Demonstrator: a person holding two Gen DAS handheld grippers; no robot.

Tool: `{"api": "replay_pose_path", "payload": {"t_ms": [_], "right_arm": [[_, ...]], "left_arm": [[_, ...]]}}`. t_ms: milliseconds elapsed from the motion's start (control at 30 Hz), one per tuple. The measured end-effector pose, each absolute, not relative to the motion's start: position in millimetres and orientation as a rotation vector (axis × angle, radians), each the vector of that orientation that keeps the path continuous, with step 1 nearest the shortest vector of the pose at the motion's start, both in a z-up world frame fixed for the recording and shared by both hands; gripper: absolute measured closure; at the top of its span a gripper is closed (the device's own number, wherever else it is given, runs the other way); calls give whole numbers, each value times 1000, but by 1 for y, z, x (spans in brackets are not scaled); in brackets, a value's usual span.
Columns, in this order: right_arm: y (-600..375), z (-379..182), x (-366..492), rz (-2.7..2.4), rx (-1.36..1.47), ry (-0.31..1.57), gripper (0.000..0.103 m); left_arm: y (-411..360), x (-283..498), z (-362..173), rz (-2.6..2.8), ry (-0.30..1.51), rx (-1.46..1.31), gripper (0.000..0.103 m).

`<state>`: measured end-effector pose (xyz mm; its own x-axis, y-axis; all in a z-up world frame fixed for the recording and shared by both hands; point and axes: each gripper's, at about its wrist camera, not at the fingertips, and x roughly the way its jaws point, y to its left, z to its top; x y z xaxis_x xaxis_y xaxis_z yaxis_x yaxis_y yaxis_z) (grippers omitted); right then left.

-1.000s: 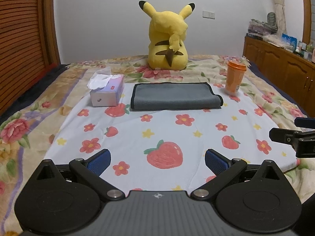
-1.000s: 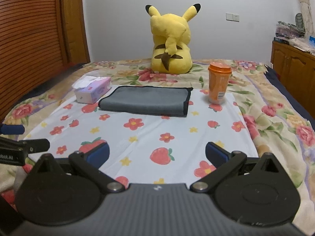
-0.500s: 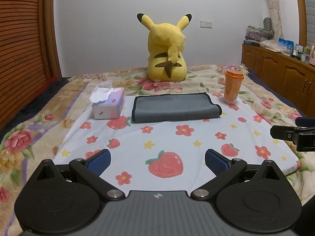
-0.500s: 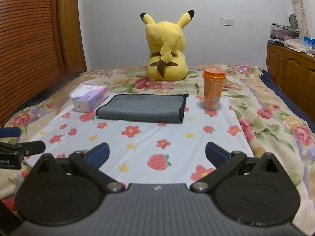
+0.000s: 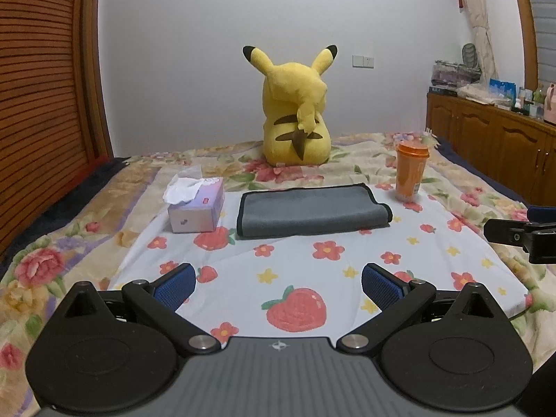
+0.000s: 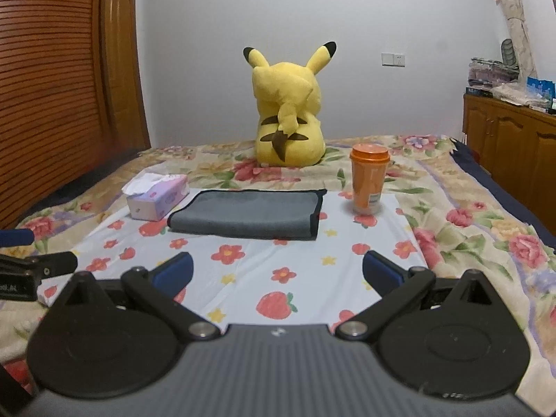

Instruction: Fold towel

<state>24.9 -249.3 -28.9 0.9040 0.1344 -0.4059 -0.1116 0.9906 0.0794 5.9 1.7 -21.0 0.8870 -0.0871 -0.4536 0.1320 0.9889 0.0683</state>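
Note:
A grey towel with black edging (image 5: 312, 210) lies folded flat on a white cloth printed with strawberries and flowers (image 5: 299, 271); it also shows in the right wrist view (image 6: 248, 213). My left gripper (image 5: 276, 283) is open and empty, held above the near part of the cloth, well short of the towel. My right gripper (image 6: 278, 269) is open and empty, likewise back from the towel. The right gripper's side shows at the right edge of the left wrist view (image 5: 521, 234). The left gripper's side shows at the left edge of the right wrist view (image 6: 31, 267).
A purple tissue box (image 5: 196, 205) sits left of the towel. An orange lidded cup (image 5: 411, 170) stands to its right. A yellow Pikachu plush (image 5: 295, 111) sits behind. A wooden headboard (image 5: 38, 104) is left, wooden cabinets (image 5: 493, 146) right.
Both grippers have pulled back and risen, so the towel and bed items look smaller and lower in view. Both stay open.

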Motion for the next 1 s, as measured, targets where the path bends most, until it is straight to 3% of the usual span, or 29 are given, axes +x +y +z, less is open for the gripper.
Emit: {"api": "replay_pose_path", "payload": {"t_ms": [1000], "right_arm": [[-252, -24, 16, 105, 50, 343, 0]], "left_arm": [[2, -4, -13, -102, 363, 111, 0]]}}
